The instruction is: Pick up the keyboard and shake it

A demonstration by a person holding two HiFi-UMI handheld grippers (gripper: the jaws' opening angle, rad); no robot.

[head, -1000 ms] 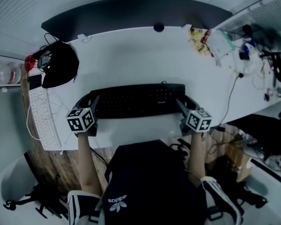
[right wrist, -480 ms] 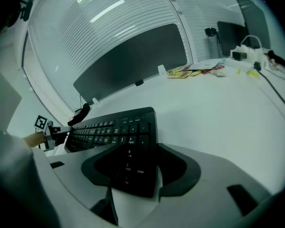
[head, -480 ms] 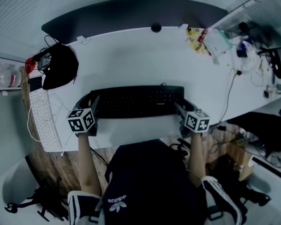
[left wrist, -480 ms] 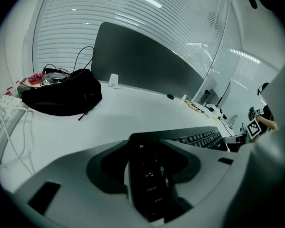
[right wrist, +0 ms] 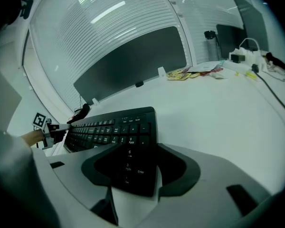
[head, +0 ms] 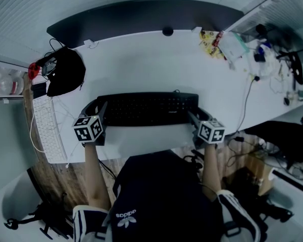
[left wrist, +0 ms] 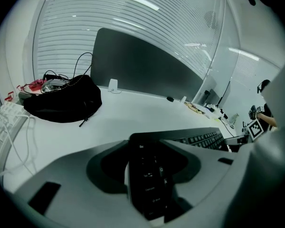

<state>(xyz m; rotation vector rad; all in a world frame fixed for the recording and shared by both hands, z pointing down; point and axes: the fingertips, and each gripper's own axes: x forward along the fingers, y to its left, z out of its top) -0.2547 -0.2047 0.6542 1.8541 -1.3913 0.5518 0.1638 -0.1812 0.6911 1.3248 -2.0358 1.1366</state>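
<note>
You're clamping left gripper (left wrist: 149, 175) on keyboard (head: 147, 109) Esc end, right gripper (right wrist: 130, 170) on numpad end. Jaws biting opposite short ends, so long board is balancing level for shaking. Keyboard lying near front edge of desk (head: 141, 59), seemingly not lifted yet. Judging next: raising both ends evenly.

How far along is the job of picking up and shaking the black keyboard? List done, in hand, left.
Done: the left hand-held gripper clamps the keyboard at its Esc end, the right hand-held gripper at its number-pad end. In hand: the lift; whether it has cleared the white desk cannot be told. Left: the shaking.
</note>
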